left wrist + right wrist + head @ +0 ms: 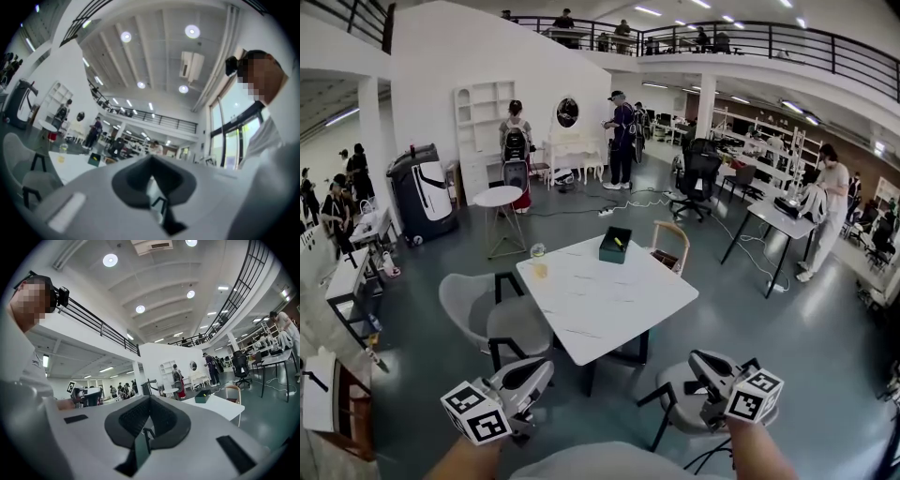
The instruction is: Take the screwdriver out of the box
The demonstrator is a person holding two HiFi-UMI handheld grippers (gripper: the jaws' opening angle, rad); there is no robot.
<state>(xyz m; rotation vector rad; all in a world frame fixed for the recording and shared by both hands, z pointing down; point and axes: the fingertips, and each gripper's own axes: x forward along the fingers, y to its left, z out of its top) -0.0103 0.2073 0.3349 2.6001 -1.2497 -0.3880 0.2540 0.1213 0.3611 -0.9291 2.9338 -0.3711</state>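
Both your left gripper [544, 367] and right gripper [695, 357] are closed on nothing, carried level, since the box [614, 247] with the screwdriver [619, 242] lies well ahead of them.

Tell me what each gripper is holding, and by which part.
Nothing. The left gripper and right gripper are both shut and empty, well short of the box on the table.
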